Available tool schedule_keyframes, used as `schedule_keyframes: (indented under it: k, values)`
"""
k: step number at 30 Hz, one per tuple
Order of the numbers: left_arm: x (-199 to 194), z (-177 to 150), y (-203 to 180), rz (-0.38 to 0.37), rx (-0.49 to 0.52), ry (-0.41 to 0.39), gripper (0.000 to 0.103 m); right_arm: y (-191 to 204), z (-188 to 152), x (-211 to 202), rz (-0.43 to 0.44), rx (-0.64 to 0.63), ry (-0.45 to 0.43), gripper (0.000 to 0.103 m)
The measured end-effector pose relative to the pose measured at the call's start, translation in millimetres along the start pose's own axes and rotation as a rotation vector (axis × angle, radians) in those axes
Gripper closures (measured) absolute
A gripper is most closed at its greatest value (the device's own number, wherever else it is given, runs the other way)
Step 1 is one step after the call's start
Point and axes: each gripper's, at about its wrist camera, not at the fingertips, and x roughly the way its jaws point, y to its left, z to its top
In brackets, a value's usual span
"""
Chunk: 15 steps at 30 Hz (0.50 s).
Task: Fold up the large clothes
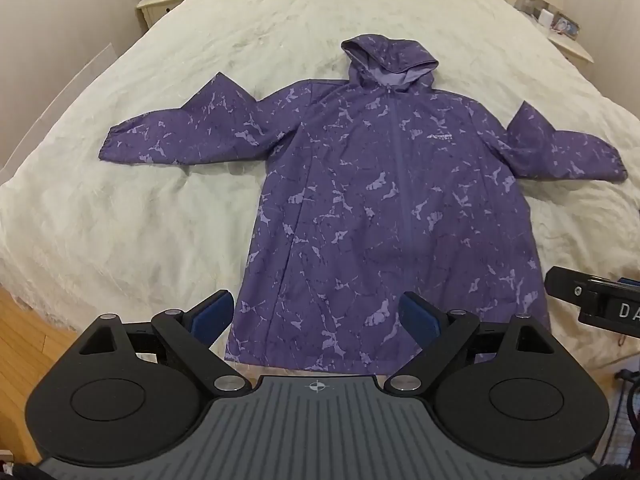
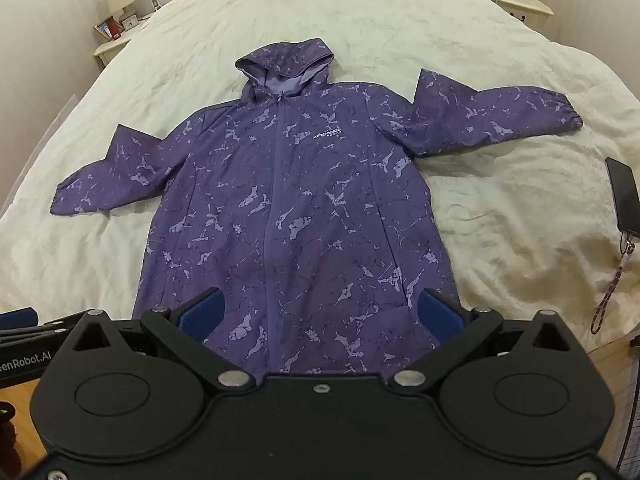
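Faintly, "enRobot.AI" on left gripper [image 2: 24,354]

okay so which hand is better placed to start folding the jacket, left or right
Left, marginally. The left tongs hang open over the purple jacket near its hem corner and that sleeve; the right tongs sit open over mid-hem.

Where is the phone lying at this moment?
The phone shows only in the right wrist view, on the bed near its right edge, beyond the jacket sleeve, apart from it.
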Motion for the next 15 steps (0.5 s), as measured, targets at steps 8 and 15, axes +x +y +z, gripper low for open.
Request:
schedule_keyframes:
  k: [8, 15]
  values:
    - [2.3, -2.9, -2.9, -0.005, 0.008, 0.009, 0.013, -2.5, -3.5, 1.5, 0.018, 0.007, 0.015, 0.001]
    - [1.4, -4.7, -3.6, -0.006, 0.007, 0.011, 0.013, -4.2, -6.6, 0.1, 0.021, 0.013, 0.016, 0.001]
